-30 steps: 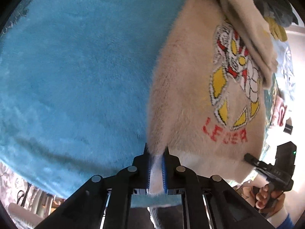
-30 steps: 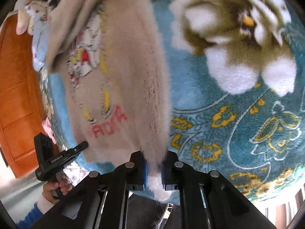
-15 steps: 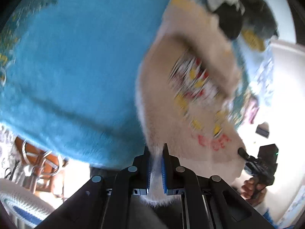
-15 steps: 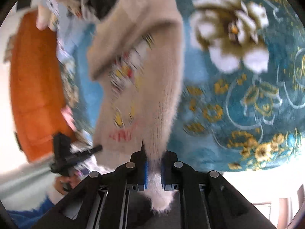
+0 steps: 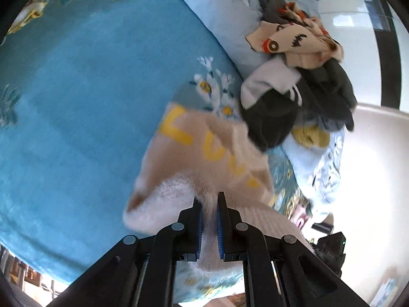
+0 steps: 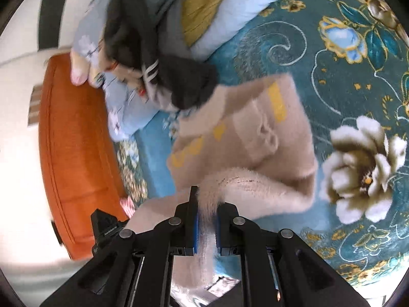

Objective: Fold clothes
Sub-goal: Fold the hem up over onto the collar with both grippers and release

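Teal floral blanket covers the surface under everything; big white flower print at right in the right wrist view. Orange furniture piece along the left edge there. Pale blue pillow at far side, with a heap of unfolded clothes on and beside it: dark hoodie, cream printed piece, something yellow.

Beige fuzzy sweater lies partly on the blanket just near of the heap, yellow lettering facing up, far edge touching the dark hoodie. Its near part is lifted off the blanket.

Left gripper: fingers narrow, clamped on the sweater's fuzzy edge. Right gripper: same, pinching another bit of the sweater edge. Blur on the sweater in both views.
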{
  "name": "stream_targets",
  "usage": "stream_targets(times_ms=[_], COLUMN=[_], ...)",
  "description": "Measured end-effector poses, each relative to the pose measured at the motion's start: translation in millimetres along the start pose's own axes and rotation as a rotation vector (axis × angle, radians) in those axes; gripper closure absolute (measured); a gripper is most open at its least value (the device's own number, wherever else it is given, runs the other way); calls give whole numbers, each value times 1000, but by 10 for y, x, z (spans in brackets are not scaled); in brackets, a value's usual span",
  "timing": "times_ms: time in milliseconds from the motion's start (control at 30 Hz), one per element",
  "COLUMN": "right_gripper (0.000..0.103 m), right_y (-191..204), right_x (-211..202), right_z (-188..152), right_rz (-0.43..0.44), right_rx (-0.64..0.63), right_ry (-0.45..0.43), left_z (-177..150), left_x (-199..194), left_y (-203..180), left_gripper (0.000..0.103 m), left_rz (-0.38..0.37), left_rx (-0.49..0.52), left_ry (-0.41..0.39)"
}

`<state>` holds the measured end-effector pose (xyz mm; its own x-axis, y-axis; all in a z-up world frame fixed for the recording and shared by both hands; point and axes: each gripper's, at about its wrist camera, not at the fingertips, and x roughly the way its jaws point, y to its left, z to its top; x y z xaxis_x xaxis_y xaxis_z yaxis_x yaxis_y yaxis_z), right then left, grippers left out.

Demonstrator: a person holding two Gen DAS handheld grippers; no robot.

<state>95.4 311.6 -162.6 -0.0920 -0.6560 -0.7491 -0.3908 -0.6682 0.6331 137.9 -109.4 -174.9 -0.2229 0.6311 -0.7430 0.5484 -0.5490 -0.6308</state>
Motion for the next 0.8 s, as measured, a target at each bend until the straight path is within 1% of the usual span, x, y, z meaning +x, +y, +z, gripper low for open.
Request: stream_targets(times_ms=[100, 267, 300, 333, 400, 467, 500, 567, 600, 633, 667, 700, 733, 767, 800], right_gripper=[93, 92, 91, 89, 88, 88, 87, 85, 83, 80, 78, 69, 61, 60, 60], right_y=[-60, -123, -125, -127, -136, -140, -142, -151, -164, -177, -192, -199, -207, -214, -223], right_x=[57, 197, 237, 278, 370, 429, 458, 484, 486, 488, 477, 439, 401, 363, 325], right_z=[201, 508, 562, 614, 681, 731, 756, 792, 807, 822, 834, 846, 858, 871, 887], right_rz=[-24, -64, -72, -80, -88, -94, -97, -98, -93, -87, -81, -81, -80, -79, -70], right_rx=[42, 94, 100, 105, 115, 115, 115, 120, 127, 135, 144, 149, 153, 158, 166], right_ry=[16, 49, 57, 65, 73, 76, 78, 76, 72, 67, 60, 40, 19, 0, -13], left_z=[185, 449, 479, 499, 522, 525, 522, 514, 513, 509, 505, 501, 495, 490, 485], left_x=[248, 546, 586, 621, 676, 712, 721, 707, 696, 659, 620, 582, 551, 520, 497], left_y=[-61, 108, 153, 203, 301, 396, 432, 453, 452, 440, 427, 414, 399, 385, 363], left_gripper=[93, 93, 91, 90, 90, 89, 87, 83, 77, 69, 65, 58, 55, 54, 51], left_rz=[11, 18, 17, 12, -8, -45, -71, -96, -106, -122, -138, -155, -162, -169, -160], left_rx=[-42, -180, -208, -238, -297, -355, -376, -381, -379, -372, -365, -357, -348, -338, -320], left_ry=[1, 20, 23, 24, 24, 24, 24, 16, 10, -8, -27, -46, -58, -69, -76])
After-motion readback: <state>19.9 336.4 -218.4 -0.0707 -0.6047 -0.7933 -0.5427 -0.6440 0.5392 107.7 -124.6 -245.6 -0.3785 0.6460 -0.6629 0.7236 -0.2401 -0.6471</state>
